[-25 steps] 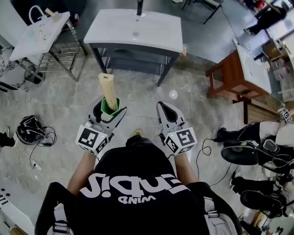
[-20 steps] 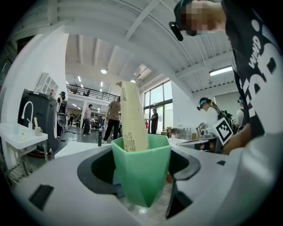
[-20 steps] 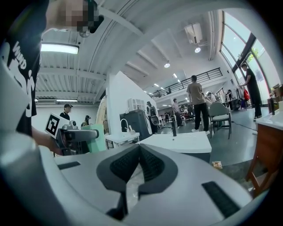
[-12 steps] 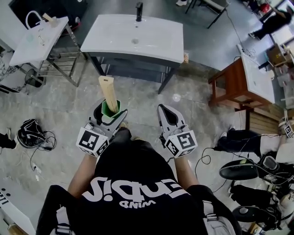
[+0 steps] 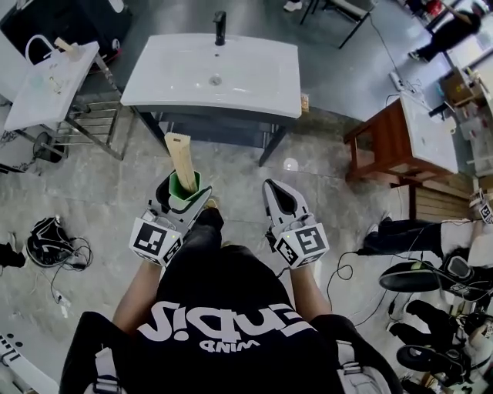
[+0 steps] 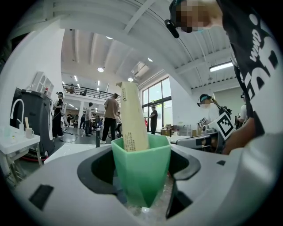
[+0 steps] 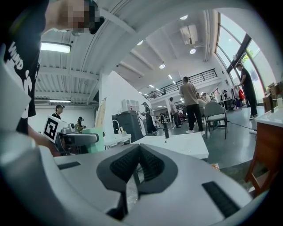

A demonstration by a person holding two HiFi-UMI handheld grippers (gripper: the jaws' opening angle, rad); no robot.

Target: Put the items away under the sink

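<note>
My left gripper [image 5: 183, 195] is shut on a green cup [image 5: 183, 189] that stands upright between its jaws. A tall cream tube [image 5: 182, 160] sticks up out of the cup. In the left gripper view the green cup [image 6: 141, 170] fills the middle, with the cream tube [image 6: 132, 117] leaning in it. My right gripper [image 5: 280, 198] is shut with nothing in it; its jaws meet in the right gripper view [image 7: 135, 170]. A white sink [image 5: 212, 75] on a dark cabinet [image 5: 202, 127] stands ahead of both grippers, with a black tap [image 5: 219, 17] at its back.
A second white basin [image 5: 52, 75] on a metal rack stands at the left. A wooden stand [image 5: 389, 138] with a white top is at the right. Cables [image 5: 48, 238] lie on the stone floor at the left. Several people stand in the hall behind.
The person has stepped forward: the sink now lies closer and lower in the head view. Both grippers keep their pose, the left still holding the cup.
</note>
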